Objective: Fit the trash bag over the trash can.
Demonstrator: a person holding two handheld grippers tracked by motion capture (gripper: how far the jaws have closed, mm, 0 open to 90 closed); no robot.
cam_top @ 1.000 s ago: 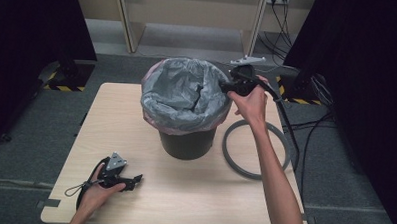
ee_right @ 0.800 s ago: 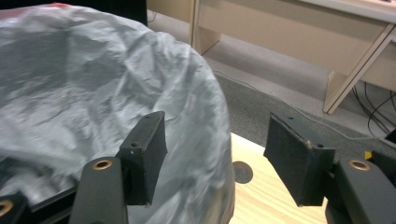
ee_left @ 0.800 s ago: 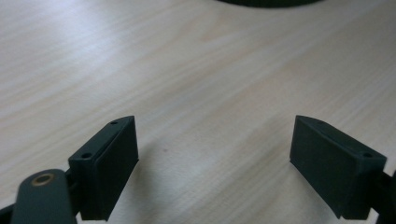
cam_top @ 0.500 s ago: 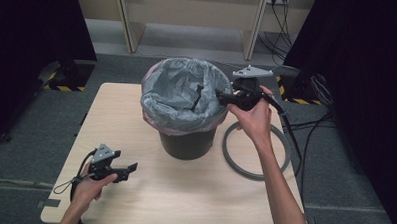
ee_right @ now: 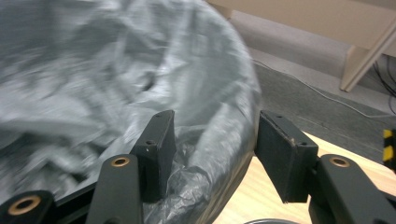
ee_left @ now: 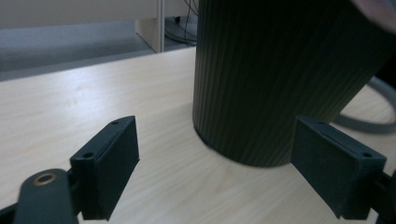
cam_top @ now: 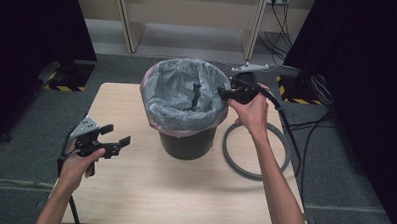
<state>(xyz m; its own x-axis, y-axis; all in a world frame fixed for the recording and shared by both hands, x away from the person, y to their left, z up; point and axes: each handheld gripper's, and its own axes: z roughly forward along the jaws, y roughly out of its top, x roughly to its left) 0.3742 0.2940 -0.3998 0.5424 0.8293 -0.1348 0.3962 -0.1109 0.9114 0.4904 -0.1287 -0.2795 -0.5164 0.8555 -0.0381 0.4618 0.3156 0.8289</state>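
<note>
A dark ribbed bin (cam_top: 188, 144) lined with a grey plastic bag (cam_top: 179, 94) stands mid-table. My right gripper (cam_top: 226, 93) is at the bin's right rim. In the right gripper view its jaws (ee_right: 212, 126) straddle the bag-covered rim (ee_right: 224, 140), one inside and one outside. They have just been closing, but gaps show on both sides of the rim. My left gripper (cam_top: 114, 139) hangs above the table's left part, open and holding nothing. In the left gripper view (ee_left: 215, 140) the bin's wall (ee_left: 280, 79) stands beyond its jaws.
A grey ring (cam_top: 257, 171) lies flat on the wooden table (cam_top: 148, 195) to the right of the bin, under my right forearm. Cables trail from both grippers. Dark curtains and floor surround the table.
My left gripper has lifted off the table and drifted slightly left. My right gripper stays at the bin's right rim, shifted only slightly.
</note>
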